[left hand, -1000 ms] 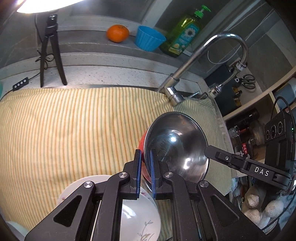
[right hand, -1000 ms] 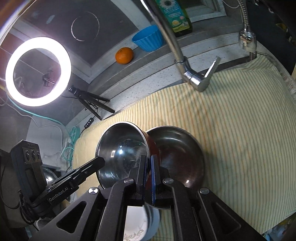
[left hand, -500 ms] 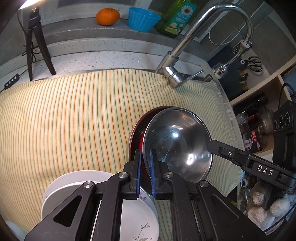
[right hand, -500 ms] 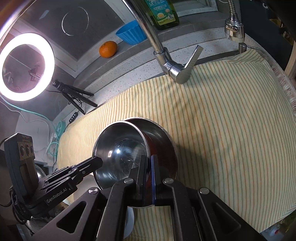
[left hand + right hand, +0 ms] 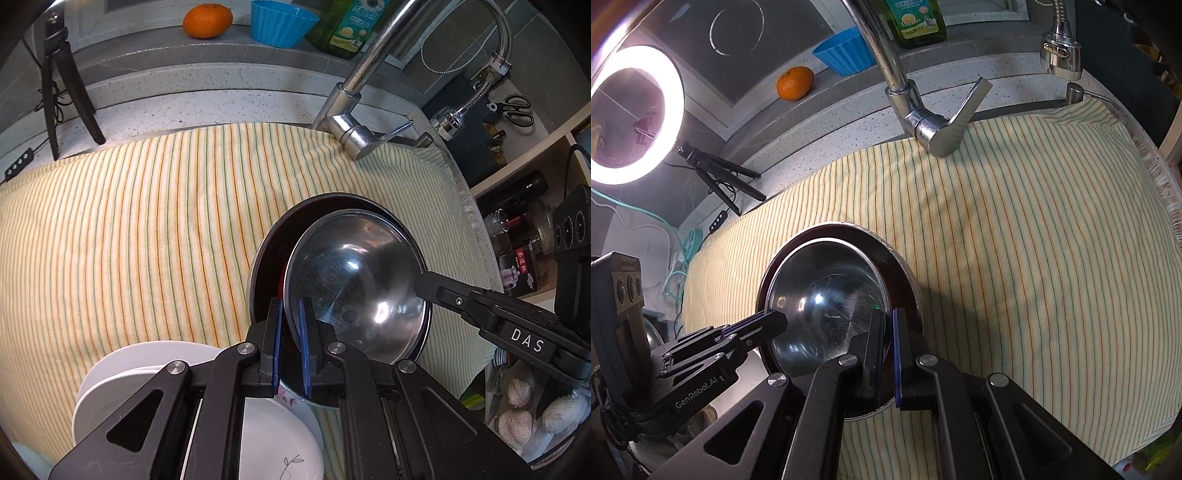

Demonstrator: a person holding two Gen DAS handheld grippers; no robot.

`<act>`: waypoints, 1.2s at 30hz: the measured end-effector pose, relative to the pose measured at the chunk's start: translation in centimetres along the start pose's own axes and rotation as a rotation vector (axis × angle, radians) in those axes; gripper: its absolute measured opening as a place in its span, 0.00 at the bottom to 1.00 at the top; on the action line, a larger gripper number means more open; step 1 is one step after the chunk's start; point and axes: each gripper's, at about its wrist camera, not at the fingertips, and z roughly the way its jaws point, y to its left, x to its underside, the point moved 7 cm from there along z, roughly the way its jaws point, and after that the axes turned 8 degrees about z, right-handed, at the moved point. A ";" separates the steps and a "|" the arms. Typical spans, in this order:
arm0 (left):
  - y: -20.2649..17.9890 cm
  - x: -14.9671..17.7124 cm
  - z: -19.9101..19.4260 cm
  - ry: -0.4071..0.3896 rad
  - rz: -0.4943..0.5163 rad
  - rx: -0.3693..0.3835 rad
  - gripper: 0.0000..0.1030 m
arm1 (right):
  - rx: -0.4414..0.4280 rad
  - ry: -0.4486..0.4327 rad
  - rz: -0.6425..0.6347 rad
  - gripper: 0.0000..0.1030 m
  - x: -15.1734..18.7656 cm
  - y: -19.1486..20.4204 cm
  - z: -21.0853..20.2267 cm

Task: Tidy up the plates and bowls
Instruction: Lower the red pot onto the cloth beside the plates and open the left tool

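1. The left claw is clamped on the near rim of a shiny round stainless-steel bowl. Its blue pads stand nearly together with only the thin metal edge between them.

2. The right claw is likewise closed tight on the opposite rim of that same bowl — both claws carry it together, one at each side.

3. Where the bowl is: it sits inside a larger dark-rimmed metal bowl with a reddish inside, which rests on the yellow striped cloth spread over the desk. The inner bowl looks slightly off-centre, crowded toward one side of the outer one. Whether its base is fully seated cannot be told.

4. Done so far, judging by how things lie: the bowls are nested or all but nested, and a stack of white round plates, the top one with a small flower print, stands just beside them at the near edge of the cloth.

5. Left to do, by my reading: let go of the steel bowl with both claws and draw them clear. No other plates or bowls lie on the cloth — the sorting looks close to finished.
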 end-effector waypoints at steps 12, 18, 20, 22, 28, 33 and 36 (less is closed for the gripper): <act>-0.1 -0.2 0.3 0.006 0.021 -0.011 0.07 | 0.025 0.019 -0.012 0.06 0.2 -0.3 0.9; -0.1 -0.3 0.4 0.010 0.028 -0.012 0.07 | 0.037 0.021 -0.025 0.07 0.3 -0.2 1.1; -0.1 -0.3 0.4 0.013 0.028 -0.010 0.07 | 0.040 0.027 -0.026 0.07 0.4 -0.1 1.2; 0.0 -0.3 0.4 0.013 0.028 -0.011 0.07 | 0.041 0.027 -0.027 0.07 0.4 -0.1 1.3; 0.2 -0.3 0.2 0.008 0.024 -0.007 0.09 | 0.044 0.007 -0.044 0.17 0.2 0.4 0.9; 0.5 -0.3 -0.2 0.001 0.019 -0.001 0.09 | 0.050 -0.019 -0.065 0.19 -0.1 0.9 0.1; 0.5 -0.4 -0.8 -0.015 0.014 0.002 0.09 | 0.047 -0.038 -0.065 0.19 -0.2 1.0 -0.7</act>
